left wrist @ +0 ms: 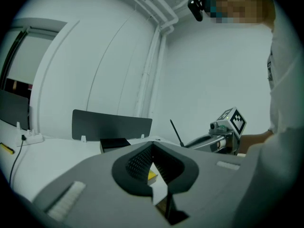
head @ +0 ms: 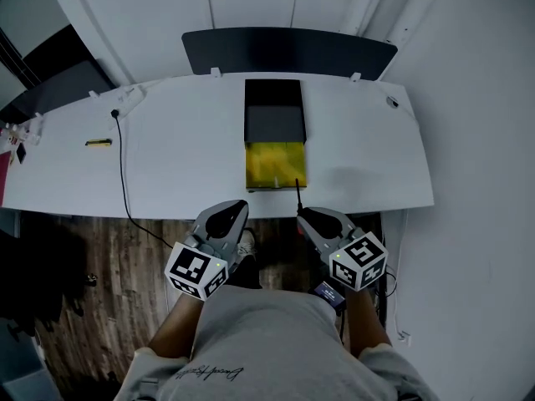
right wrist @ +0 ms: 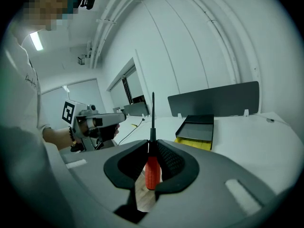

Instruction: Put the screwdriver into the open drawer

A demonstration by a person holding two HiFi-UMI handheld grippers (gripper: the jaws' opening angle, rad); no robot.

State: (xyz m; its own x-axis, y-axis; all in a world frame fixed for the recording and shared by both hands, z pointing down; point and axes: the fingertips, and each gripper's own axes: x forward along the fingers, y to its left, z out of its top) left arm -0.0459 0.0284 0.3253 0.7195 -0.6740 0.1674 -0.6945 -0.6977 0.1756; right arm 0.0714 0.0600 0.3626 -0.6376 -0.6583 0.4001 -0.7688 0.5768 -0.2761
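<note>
Right gripper: jaws clamped on the red handle of the screwdriver, with the thin shaft projecting forward past the tips. I judge it is held this way to enter the drawer tip-first. Left gripper: jaws together, nothing between them, idle alongside. Both hang short of the table edge, above the floor. The yellow drawer stands pulled out of its black cabinet, just ahead of the shaft tip. From overhead the gripper hides the handle. The drawer's contents and the blade type cannot be made out.
</note>
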